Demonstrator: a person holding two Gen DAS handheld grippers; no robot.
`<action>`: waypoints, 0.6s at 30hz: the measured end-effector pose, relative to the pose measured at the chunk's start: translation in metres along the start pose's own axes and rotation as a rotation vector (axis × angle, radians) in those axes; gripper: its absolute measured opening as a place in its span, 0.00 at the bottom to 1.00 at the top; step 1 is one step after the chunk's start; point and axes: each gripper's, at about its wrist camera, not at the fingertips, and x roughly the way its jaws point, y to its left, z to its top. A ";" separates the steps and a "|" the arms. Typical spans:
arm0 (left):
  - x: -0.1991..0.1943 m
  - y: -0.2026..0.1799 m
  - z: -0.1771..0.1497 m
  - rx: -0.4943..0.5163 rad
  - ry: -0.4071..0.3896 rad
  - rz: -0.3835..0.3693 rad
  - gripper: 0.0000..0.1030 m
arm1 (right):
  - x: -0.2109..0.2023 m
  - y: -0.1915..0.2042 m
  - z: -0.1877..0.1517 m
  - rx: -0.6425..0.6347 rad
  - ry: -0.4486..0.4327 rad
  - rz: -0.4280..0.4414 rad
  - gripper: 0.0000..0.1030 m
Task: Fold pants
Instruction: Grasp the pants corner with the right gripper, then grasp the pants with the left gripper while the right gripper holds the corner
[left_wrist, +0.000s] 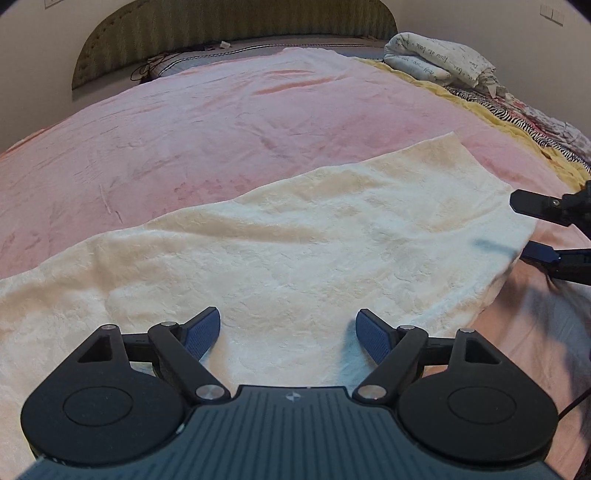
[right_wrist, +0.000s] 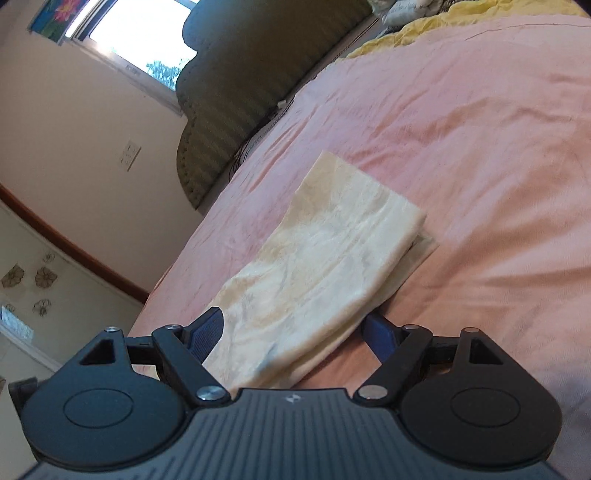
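Pants (left_wrist: 295, 236) of cream, plush cloth lie flat on the bed (left_wrist: 184, 140), stretched as a long band over the pink blanket (right_wrist: 480, 129) that covers it, along the near side of the bed and well apart from the headboard (left_wrist: 236, 40). From the right wrist view the cloth shows as doubled over lengthwise, an upper layer resting on a lower one whose edge peeks out along one side and at the far end. The left claw (left_wrist: 288, 332) hangs just above the middle of the band, tilted down at it, its two blue-padded fingers (left_wrist: 203, 332) spread wide with bare cloth showing between them and nothing pinched. The right claw (right_wrist: 293, 334) sits at one end of the pants, rolled onto its side, also spread wide; the end of the folded cloth runs in between its fingers, one finger above the layers and the other low beside their edge, and the pads do not press on the fabric. In the left wrist view that right claw (left_wrist: 528, 229) shows at the right end of the band, one finger over the cloth and one at its edge. Farther off, near the far right corner of the bed, lie a yellow cover (left_wrist: 498, 110), a zebra-striped cloth (left_wrist: 480, 98) and a bundled white quilt with writing on it (left_wrist: 439, 61).
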 end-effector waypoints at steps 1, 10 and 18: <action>-0.002 0.001 0.001 -0.007 -0.006 -0.006 0.80 | -0.001 -0.006 0.003 0.016 -0.038 -0.011 0.79; -0.015 0.017 0.014 -0.083 -0.088 -0.034 0.81 | 0.018 -0.023 0.025 0.089 -0.124 -0.129 0.22; 0.007 0.070 0.027 -0.530 0.014 -0.539 0.81 | 0.014 0.070 0.004 -0.446 -0.144 -0.238 0.18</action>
